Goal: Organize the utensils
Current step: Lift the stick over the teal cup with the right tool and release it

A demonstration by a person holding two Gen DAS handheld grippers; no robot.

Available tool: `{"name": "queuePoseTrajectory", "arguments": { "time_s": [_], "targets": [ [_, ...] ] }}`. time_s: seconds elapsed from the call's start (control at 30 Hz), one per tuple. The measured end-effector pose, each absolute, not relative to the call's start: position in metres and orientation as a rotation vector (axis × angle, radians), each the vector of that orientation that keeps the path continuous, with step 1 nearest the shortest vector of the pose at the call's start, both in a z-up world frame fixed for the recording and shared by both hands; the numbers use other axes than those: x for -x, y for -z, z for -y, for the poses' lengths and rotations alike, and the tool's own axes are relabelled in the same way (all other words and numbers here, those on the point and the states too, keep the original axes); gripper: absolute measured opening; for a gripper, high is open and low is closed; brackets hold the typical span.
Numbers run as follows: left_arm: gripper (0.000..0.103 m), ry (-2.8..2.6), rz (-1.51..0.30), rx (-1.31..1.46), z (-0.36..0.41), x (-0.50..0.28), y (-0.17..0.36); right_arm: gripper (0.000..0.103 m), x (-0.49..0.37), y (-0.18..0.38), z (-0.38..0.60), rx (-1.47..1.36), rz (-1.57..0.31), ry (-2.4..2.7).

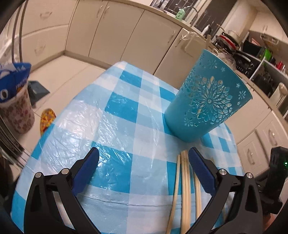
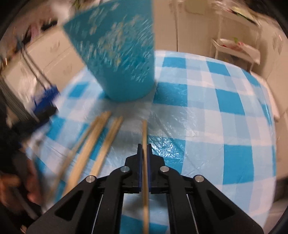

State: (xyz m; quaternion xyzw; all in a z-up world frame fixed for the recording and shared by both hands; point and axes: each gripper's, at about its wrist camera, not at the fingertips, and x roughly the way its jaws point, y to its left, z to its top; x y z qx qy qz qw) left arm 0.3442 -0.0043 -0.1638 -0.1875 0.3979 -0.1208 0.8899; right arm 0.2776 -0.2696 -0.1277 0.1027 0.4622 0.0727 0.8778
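While the right tongs (image 2: pixel 143 149) pinch one chopstick (image 2: pixel 144 133), lift it steeply, tip first, into the cup (image 2: pixel 122 72); left tongs (image 1: pixel 144 158) gape wide, empty.

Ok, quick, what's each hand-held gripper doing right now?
Left hand-held gripper: open, holding nothing.
Right hand-held gripper: shut on one chopstick.

My table wears a blue-and-white checked cloth (image 1: pixel 126 100). Left of it, on the floor, a flowered bin (image 1: pixel 18 111) with a blue bag. Beyond it run cream cabinets (image 1: pixel 111 30); a green bottle (image 1: pixel 180 14) stands on the counter above them.
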Motion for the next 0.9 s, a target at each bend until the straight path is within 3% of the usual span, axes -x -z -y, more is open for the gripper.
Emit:
{"name": "queuePoseTrajectory", "arguments": {
  "time_s": [0.5, 0.73, 0.9],
  "targets": [
    [0.095, 0.278, -0.831, 0.447, 0.002, -0.344, 0.171, 0.005, -0.260, 0.023, 0.303, -0.466, -0.529, -0.212],
    [0.095, 0.283, -0.828, 0.455, 0.001, -0.343, 0.172, 0.005, -0.319, -0.041, 0.290, -0.460, -0.315, -0.218],
    [0.095, 0.292, -0.823, 0.471, 0.000, -0.343, 0.173, 0.005, -0.374, -0.056, 0.269, -0.438, -0.238, -0.170]
  ]
}}
